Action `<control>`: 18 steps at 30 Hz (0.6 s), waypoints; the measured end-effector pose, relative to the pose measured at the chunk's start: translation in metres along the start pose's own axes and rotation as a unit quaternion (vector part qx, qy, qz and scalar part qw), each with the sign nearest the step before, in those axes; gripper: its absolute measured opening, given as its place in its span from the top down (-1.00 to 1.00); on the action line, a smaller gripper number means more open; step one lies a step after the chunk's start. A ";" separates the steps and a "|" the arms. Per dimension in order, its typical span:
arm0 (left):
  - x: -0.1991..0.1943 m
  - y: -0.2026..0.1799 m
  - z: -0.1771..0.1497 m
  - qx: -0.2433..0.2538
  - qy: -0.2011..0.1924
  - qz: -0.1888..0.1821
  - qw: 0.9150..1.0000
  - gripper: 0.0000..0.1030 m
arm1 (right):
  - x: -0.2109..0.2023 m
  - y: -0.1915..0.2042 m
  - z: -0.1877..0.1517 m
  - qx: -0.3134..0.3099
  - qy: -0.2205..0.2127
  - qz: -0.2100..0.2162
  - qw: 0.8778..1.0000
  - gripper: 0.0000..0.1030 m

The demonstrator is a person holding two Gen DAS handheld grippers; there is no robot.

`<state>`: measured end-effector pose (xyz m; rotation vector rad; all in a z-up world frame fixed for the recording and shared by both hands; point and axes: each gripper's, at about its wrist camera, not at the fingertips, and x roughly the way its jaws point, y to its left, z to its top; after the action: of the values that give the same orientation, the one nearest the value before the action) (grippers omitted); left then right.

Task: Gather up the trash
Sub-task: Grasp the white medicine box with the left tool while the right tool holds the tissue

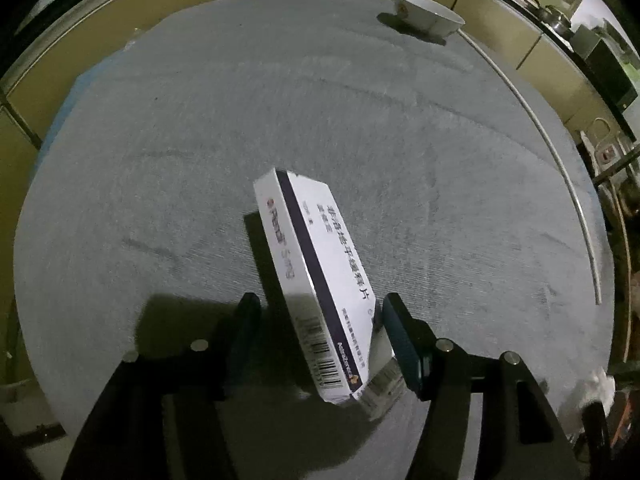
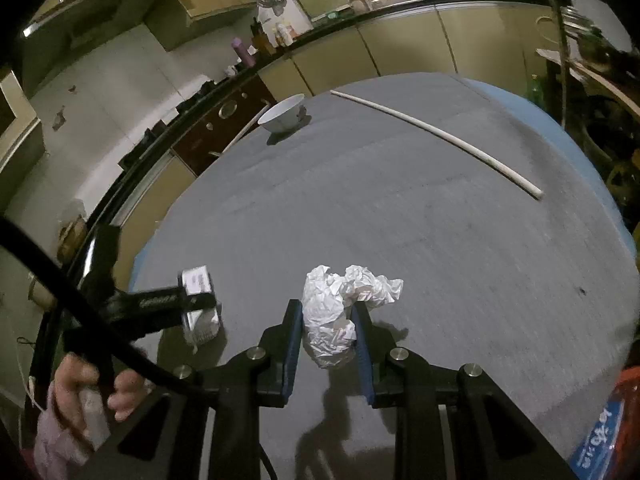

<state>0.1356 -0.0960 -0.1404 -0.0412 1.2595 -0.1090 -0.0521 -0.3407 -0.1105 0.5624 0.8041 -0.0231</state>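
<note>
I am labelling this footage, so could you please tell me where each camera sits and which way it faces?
Left wrist: on the left gripper, looking steeply down at the grey table; its black fingers flank a tilted medicine box.
Right wrist: on the right gripper, angled down across the table towards the kitchen counter; its fingers pinch crumpled paper, and a hand holds the other gripper at left.
Shared: table, medicine box, white bowl, long white stick.

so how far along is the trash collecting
Nothing looks binned yet; no bin is in view. In hand: the right claw is shut on a crumpled paper wad, and the medicine box sits between the left claw's open jaws. Left: dropping both off. The white bowl and white rod remain on the table.
</note>
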 end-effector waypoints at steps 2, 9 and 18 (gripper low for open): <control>0.002 -0.007 -0.002 0.007 -0.007 0.010 1.000 -0.25 | -0.008 -0.005 -0.006 0.002 -0.007 0.008 1.000 0.48; -0.002 -0.018 -0.006 -0.006 0.003 -0.024 1.000 -0.25 | -0.020 -0.011 -0.018 0.006 -0.017 0.020 1.000 0.48; 0.002 -0.035 -0.013 0.023 -0.017 0.000 1.000 -0.23 | -0.031 -0.012 -0.028 0.007 -0.022 0.029 0.999 0.48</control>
<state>0.1221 -0.1310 -0.1433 -0.0036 1.2233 -0.1368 -0.0954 -0.3428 -0.1108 0.5971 0.7459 0.0117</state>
